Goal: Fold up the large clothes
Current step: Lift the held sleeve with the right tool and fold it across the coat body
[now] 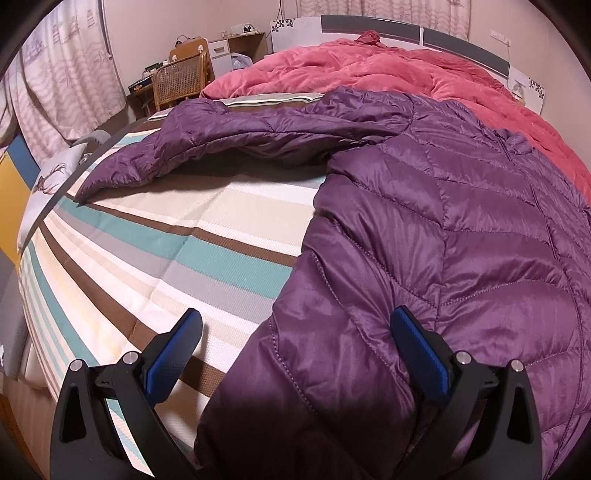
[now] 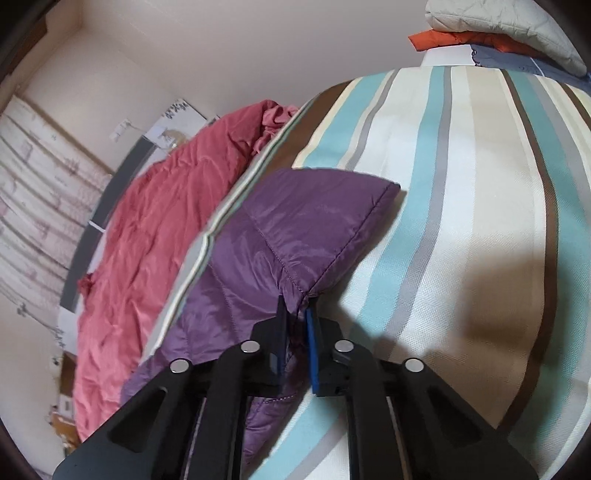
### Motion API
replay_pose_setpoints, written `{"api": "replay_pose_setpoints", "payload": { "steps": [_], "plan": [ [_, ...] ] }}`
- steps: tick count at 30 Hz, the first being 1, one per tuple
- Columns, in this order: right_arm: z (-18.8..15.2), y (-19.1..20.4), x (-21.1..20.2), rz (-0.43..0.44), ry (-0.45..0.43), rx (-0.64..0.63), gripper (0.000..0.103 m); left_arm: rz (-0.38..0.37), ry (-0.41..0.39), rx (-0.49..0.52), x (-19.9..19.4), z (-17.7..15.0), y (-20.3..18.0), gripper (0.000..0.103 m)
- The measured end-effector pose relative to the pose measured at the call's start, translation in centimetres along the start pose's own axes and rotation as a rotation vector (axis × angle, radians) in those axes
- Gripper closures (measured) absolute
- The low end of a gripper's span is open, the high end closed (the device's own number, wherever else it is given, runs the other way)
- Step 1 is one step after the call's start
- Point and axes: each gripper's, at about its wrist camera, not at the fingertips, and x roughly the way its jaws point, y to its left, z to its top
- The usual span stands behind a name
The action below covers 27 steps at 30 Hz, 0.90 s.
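Observation:
A purple quilted down jacket lies spread on the striped bedsheet, one sleeve stretched out to the left. My left gripper stands open low over the jacket's near left edge. Its left finger is above the sheet and its right finger rests against the fabric. In the right wrist view, my right gripper is shut on a stitched corner of the purple jacket, which lies on the striped sheet. The fabric bunches between the blue pads.
A crumpled pink quilt fills the far side of the bed by the headboard. A wicker chair and a desk stand beyond the left bed edge. Folded clothes are stacked at the bed's far end.

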Motion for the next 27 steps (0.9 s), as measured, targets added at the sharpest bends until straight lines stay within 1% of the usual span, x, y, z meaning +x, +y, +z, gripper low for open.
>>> {"api": "replay_pose_setpoints", "payload": {
  "steps": [2, 5, 9, 12, 14, 16, 17, 19, 21, 22, 24, 26, 27],
  "plan": [
    [0.1, 0.2, -1.1, 0.016, -0.03, -0.014, 0.098, -0.021, 0.006, -0.016, 0.0, 0.0, 0.4, 0.002],
    [0.1, 0.0, -3.1, 0.011, -0.066, -0.035, 0.098, -0.03, 0.001, -0.026, -0.3, 0.1, 0.7, 0.002],
    [-0.1, -0.9, -5.7, -0.016, -0.107, -0.044, 0.098, -0.022, -0.023, -0.01, -0.9, 0.3, 0.7, 0.002],
    [-0.5, -0.8, -7.2, -0.038, -0.136, -0.079, 0.098, -0.009, -0.028, -0.007, -1.0, 0.8, 0.8, 0.002],
    [-0.8, -0.3, -7.8, -0.055, -0.147, -0.123, 0.098, -0.002, -0.026, -0.014, -0.8, 1.4, 1.0, 0.002],
    [-0.9, 0.6, -8.6, -0.07, -0.165, -0.158, 0.098, 0.03, -0.028, -0.021, -0.2, 2.0, 1.4, 0.002],
    [-1.0, 1.1, -8.8, -0.074, -0.172, -0.169, 0.098, 0.034, -0.021, -0.023, 0.1, 2.1, 1.5, 0.002],
    [-1.3, 2.5, -9.4, -0.074, -0.188, -0.207, 0.098, 0.003, 0.018, -0.037, 1.2, 2.0, 1.8, 0.002],
    [-2.0, 4.6, -10.2, -0.067, -0.217, -0.279, 0.098, -0.02, 0.034, -0.055, 1.8, 1.7, 2.1, 0.002],
    [-2.7, 6.2, -10.7, -0.061, -0.238, -0.345, 0.098, -0.035, 0.035, -0.07, 1.9, 1.7, 2.4, 0.002],
    [-4.5, 9.4, -11.7, -0.051, -0.274, -0.489, 0.098, -0.055, 0.037, -0.092, 2.1, 1.6, 2.7, 0.002],
    [-6.8, 12.1, -12.4, -0.03, -0.295, -0.598, 0.098, -0.058, 0.031, -0.096, 2.1, 1.5, 2.8, 0.002],
    [-7.7, 12.8, -12.6, -0.019, -0.299, -0.632, 0.098, -0.058, 0.03, -0.096, 2.1, 1.4, 2.7, 0.002]
  ]
}}
